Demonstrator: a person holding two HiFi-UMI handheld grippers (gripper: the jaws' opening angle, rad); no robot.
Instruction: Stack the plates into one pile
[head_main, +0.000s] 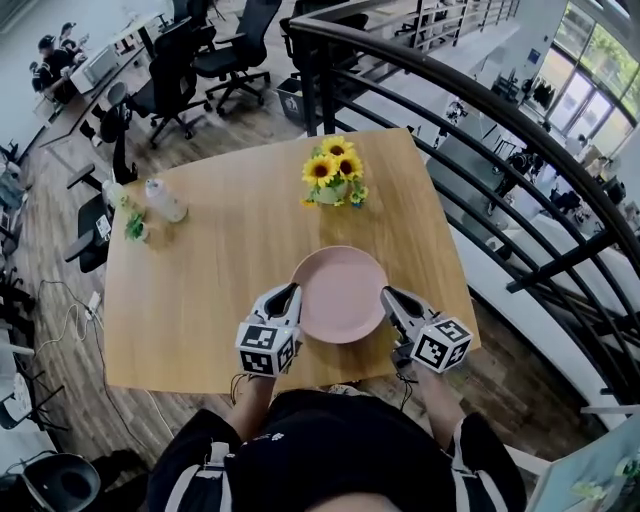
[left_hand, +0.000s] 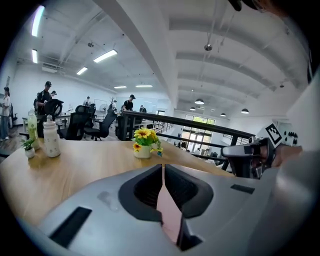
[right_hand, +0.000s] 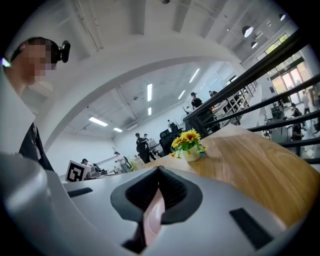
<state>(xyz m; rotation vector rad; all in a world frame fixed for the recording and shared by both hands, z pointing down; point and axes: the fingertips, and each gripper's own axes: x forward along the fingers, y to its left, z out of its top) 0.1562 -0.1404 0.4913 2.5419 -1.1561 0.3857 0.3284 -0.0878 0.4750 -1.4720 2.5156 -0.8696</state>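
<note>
Square wooden table (head_main: 200, 300), largest thing in the head view, near edge just ahead of the person's body. Black curved railing (head_main: 480, 110) beyond its right and far sides. Black office chairs (head_main: 215, 50) on the floor past the far left corner.

Round pink plate (head_main: 340, 290) at the near middle of the table, between the two grippers, closer to the near edge than to the far one. Unclear from above whether resting on the wood or raised off it.

Left gripper (head_main: 292, 291) at the plate's left rim, marker cube (head_main: 265, 348) toward the body. In the left gripper view, fingers (left_hand: 145, 189) pinched on the pink rim, edge of the plate wedged between the dark pads. Right gripper (head_main: 387, 294) at the plate's right rim, opposite the left one. Much the same in the right gripper view: fingers (right_hand: 176, 192) clamped on the rim, a pink strip down the gap between them.

Bunch of sunflowers (head_main: 333, 160) in a small white pot (head_main: 330, 194), beyond the plate, close to the far edge and well apart from the plate. White bottle (head_main: 165, 200) toward the far left of the table. Tiny potted plant (head_main: 135, 228) just beside the bottle, on its near left.
</note>
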